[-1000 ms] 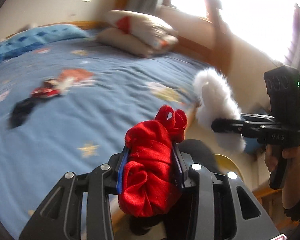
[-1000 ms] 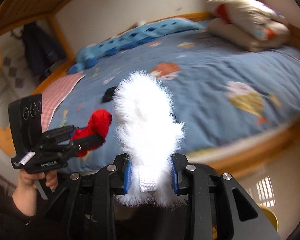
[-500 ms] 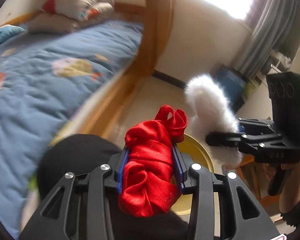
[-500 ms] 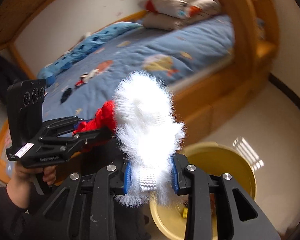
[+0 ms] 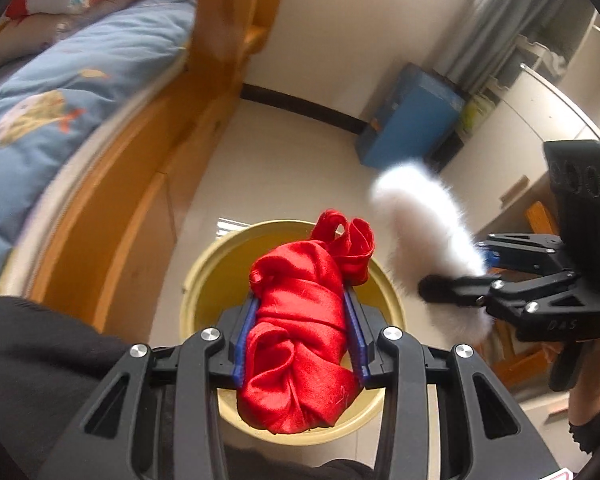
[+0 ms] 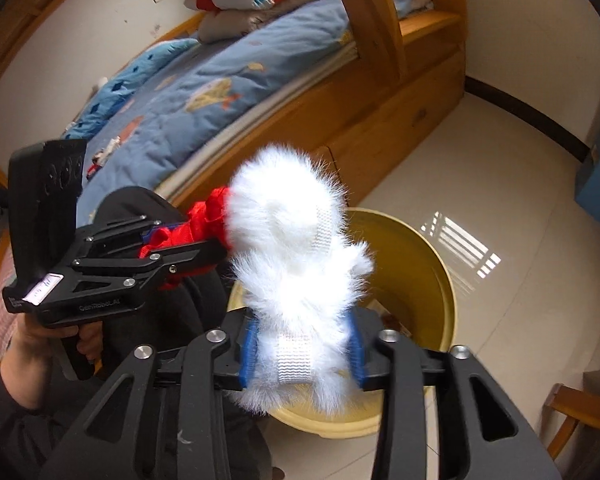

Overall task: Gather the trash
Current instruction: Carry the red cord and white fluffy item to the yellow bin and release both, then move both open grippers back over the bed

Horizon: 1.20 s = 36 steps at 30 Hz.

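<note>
The left wrist view shows the left gripper (image 5: 300,336) clamped on a bundle of red cloth (image 5: 300,344), its blue pads pressed into the fabric on both sides, right over the mouth of the yellow bin (image 5: 204,280); from this angle the bundle hides most of the bin's inside, and the wooden bed frame (image 5: 112,216) runs close along the bin's left, leaving only a narrow strip of pale floor (image 5: 284,168) between them; farther off a blue box (image 5: 408,116) stands against the wall, with open floor in front of it; at the right the right gripper (image 5: 452,288) reaches in with a white furry piece (image 5: 424,232) above the bin's right rim. The right wrist view shows what the other hides: scraps lying at the bottom of the bin (image 6: 432,272), though too small to name; here the right gripper (image 6: 302,348) has just been opening, the furry piece (image 6: 296,264) sits between its blue pads, and they seem no longer to squeeze it; the floor (image 6: 512,200) to the right of the bin lies open.
</note>
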### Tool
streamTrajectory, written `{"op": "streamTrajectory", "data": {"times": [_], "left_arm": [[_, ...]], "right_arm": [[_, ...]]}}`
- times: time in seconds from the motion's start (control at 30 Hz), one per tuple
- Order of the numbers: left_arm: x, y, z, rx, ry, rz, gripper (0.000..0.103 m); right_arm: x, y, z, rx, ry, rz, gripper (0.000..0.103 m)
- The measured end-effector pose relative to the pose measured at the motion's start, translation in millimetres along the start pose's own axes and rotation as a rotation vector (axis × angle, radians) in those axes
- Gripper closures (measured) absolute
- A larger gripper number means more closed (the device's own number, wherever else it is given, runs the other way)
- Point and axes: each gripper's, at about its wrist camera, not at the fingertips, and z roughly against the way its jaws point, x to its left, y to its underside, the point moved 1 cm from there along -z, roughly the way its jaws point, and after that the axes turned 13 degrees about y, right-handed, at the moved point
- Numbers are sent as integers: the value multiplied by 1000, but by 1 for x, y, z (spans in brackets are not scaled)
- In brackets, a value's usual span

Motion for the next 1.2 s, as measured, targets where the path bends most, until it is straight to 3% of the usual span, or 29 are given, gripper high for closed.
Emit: {"op": "streamTrajectory", "data": {"times": [0.03, 0.1, 0.13, 0.37, 0.87, 1.07, 1.2], "left_arm": [[0, 0, -2, 15, 8, -2, 54], [1, -1, -6, 34, -12, -13, 12], [1, 0, -6, 22, -41, -19, 10], [14, 6, -10, 55, -67, 0, 10], [14, 7, 3, 4, -45, -3, 10], [14, 5, 39, -80, -131, -41, 10], [26, 7, 86, -174, -200, -17, 10]], "right_arm": [[-2, 1, -2, 8, 17, -1, 38], [-7, 1, -4, -5, 73, 0, 37], [-10, 2, -6, -1, 95, 5, 37], [-22, 5, -13, 24, 80, -42, 39], [-4, -4, -7, 10, 37, 1, 41], [21, -23, 1, -51, -30, 55, 41], [54, -40, 2, -104, -98, 127, 41]]}}
